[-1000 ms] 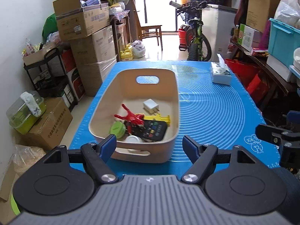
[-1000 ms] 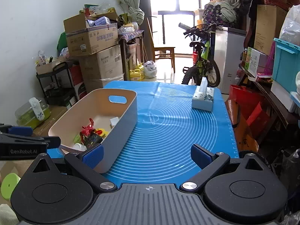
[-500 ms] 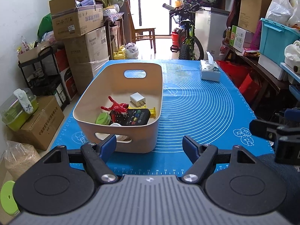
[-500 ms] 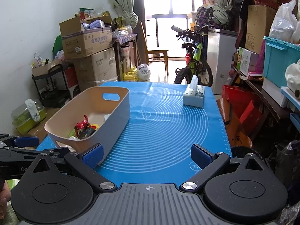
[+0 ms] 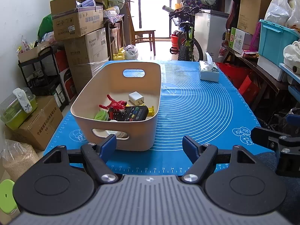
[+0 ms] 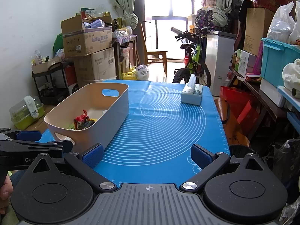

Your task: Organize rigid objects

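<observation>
Both tongs (image 5: pixel 149 144) lower, farther back.

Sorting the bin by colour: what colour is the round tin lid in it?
Green round tin lid, clearest in the left wrist view.

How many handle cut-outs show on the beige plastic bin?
2: one oval cut-out in the beige plastic bin's far end wall, one cut-out in its near wall, partly behind the left gripper's finger.

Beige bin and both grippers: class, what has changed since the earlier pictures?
Both grippers drew back and lower, so the beige bin looks farther off. Nothing was gripped or released. The left gripper and right gripper keep open jaws; bin contents and tissue box are unmoved.
</observation>
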The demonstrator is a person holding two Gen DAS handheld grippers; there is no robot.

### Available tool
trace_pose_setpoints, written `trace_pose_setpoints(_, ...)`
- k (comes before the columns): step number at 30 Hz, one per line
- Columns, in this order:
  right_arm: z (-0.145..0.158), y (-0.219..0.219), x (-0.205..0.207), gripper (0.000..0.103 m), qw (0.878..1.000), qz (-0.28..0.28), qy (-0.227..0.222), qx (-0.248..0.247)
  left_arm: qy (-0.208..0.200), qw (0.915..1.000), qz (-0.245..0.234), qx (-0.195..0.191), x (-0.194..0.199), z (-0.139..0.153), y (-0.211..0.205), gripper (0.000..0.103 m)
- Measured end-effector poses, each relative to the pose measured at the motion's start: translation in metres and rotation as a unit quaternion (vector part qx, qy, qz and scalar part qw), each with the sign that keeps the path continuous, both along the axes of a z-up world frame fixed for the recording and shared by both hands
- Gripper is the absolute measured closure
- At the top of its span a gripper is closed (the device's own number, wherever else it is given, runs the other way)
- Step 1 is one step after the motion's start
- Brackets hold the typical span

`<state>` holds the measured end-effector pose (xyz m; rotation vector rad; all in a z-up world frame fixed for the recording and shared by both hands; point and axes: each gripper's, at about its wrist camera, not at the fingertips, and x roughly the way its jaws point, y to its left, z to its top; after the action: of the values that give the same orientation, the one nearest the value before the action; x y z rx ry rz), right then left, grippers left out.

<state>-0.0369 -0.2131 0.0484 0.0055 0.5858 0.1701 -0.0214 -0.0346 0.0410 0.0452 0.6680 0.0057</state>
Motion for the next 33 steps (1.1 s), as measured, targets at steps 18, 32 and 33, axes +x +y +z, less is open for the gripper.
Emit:
trace_pose_setpoints(18,-0.0017,0.0026,-0.0034,0.004,1.000,0.000,-0.003,-0.001,0.003,1.0000,-0.007,0.005,-0.0002,-0.0032,-0.0057,0.025)
trace_pose_setpoints(32,-0.0020,0.0005,-0.0032,0.004,1.000,0.001,-0.002,0.000,0.004,1.0000,-0.006,0.005,-0.0008,-0.0033,-0.0064,0.025)
trace_pose_setpoints(33,-0.0020,0.0006,-0.0032,0.004,1.000,0.001,-0.002,0.000,0.004,1.0000,-0.006,0.005,-0.0010,-0.0032,-0.0065,0.025)
